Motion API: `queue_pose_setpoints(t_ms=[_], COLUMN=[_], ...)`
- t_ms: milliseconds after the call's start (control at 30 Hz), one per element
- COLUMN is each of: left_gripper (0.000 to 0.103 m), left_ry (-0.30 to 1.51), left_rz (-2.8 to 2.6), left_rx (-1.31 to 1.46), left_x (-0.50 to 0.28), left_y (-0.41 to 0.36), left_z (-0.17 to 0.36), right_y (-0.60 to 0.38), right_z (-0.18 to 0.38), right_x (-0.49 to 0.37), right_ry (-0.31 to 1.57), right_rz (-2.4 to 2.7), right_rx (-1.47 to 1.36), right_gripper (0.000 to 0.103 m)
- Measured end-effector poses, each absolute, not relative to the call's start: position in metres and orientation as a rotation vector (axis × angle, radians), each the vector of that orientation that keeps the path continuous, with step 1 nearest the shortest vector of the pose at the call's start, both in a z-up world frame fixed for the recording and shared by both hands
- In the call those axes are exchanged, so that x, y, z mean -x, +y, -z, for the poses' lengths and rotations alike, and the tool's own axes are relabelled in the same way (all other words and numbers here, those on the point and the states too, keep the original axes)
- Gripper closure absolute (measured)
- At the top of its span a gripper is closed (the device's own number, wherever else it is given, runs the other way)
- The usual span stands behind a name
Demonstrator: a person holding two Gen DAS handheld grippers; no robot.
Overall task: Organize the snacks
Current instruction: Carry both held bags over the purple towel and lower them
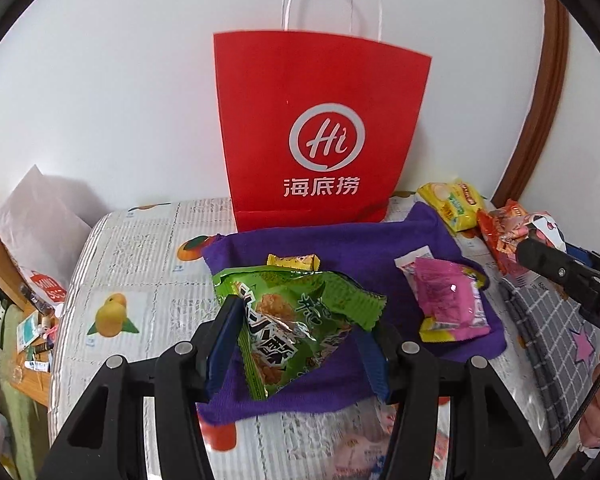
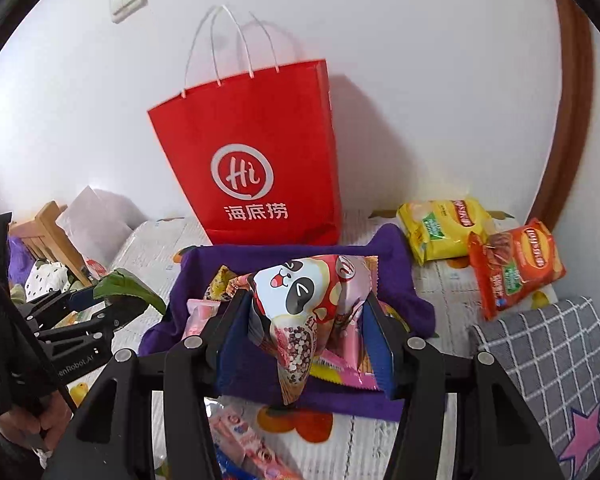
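My left gripper (image 1: 300, 346) is shut on a green snack bag (image 1: 296, 316), held above a purple cloth (image 1: 340, 248). My right gripper (image 2: 308, 340) is shut on a pink panda-print snack bag (image 2: 300, 292), also over the purple cloth (image 2: 396, 272). A tall red paper bag (image 1: 320, 128) with white handles stands upright against the wall behind the cloth, and the right wrist view shows the red paper bag (image 2: 252, 160) too. On the cloth lie a pink packet (image 1: 448, 300) and a small yellow candy (image 1: 294, 261). The left gripper (image 2: 100, 302) with its green bag (image 2: 128, 284) shows at the left of the right wrist view.
A yellow chips bag (image 2: 444, 232) and an orange chips bag (image 2: 516, 272) lie right of the cloth on the fruit-print cover (image 1: 132, 264). A grey checked cushion (image 2: 548, 360) sits at the right. More pink packets (image 2: 244, 440) lie near the front edge. A wooden bedside shelf (image 1: 28, 344) holds clutter at the left.
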State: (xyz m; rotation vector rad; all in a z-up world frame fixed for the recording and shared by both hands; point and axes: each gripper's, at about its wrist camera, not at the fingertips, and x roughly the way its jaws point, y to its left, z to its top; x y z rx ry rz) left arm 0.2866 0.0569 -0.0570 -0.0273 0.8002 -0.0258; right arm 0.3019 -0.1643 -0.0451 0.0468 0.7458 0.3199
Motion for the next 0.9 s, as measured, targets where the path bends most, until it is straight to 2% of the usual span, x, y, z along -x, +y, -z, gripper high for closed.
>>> queue_pose_setpoints(t_ms=[333,900], left_gripper=[0.05,0.049], left_ry=[0.806,0.863], left_rz=[0.04,0.074], left_rx=[-0.003,0.0], left_x=[-0.324,-0.335], left_y=[0.046,0.043], left_z=[0.082,0.12], right_y=[-0.159,-0.166], right_z=[0.069,0.106], right_x=[-0.34,-0.362], right_ry=[0.751,0.845], right_rz=[-0.331,-0.306], right_rx=[-0.079,-0.039], right_gripper=[0.049,0.049])
